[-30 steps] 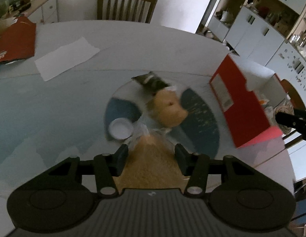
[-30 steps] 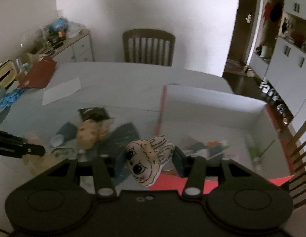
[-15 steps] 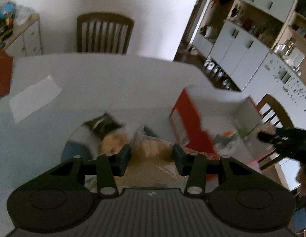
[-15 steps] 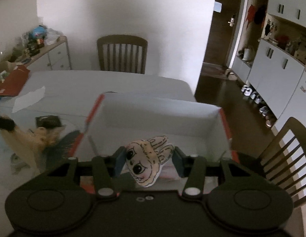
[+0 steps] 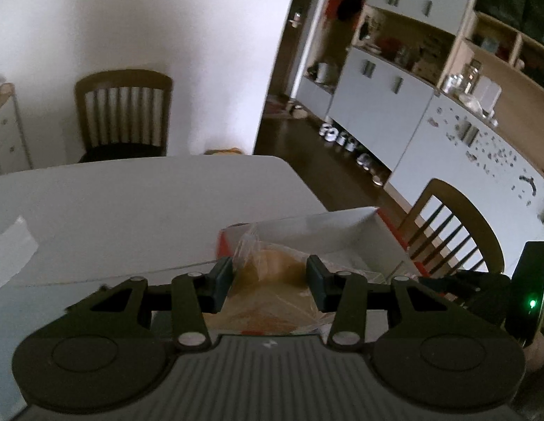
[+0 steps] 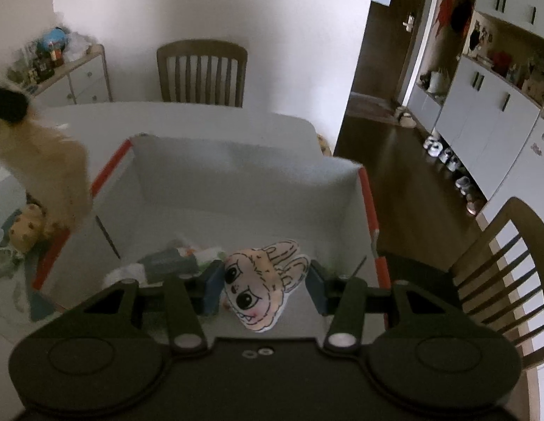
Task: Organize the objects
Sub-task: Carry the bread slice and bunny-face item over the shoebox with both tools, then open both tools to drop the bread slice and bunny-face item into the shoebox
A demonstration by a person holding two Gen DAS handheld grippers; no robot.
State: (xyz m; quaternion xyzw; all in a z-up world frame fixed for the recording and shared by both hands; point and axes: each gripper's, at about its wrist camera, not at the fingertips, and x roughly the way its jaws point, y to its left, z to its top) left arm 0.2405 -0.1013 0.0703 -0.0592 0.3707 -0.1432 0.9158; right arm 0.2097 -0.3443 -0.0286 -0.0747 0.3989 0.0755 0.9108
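My left gripper (image 5: 270, 280) is shut on a clear bag of tan grains (image 5: 268, 298) and holds it in the air by the left wall of the red and white box (image 5: 342, 231). The bag also shows in the right wrist view (image 6: 51, 172), hanging at the box's left rim. My right gripper (image 6: 265, 287) is shut on a cartoon-face plush (image 6: 261, 280) and holds it over the open box (image 6: 237, 189), near its front side. Several small items (image 6: 170, 263) lie on the box floor.
A tan spotted plush (image 6: 26, 228) lies on the table left of the box. Wooden chairs stand at the table's far side (image 6: 201, 73) and right of the box (image 6: 507, 263). A white paper sheet (image 5: 12, 245) lies on the table. White cabinets (image 5: 395, 112) line the right wall.
My left gripper lifted the grain bag off the table and carried it right to the box's left wall. My right gripper moved with the plush from the box's front edge to over its inside.
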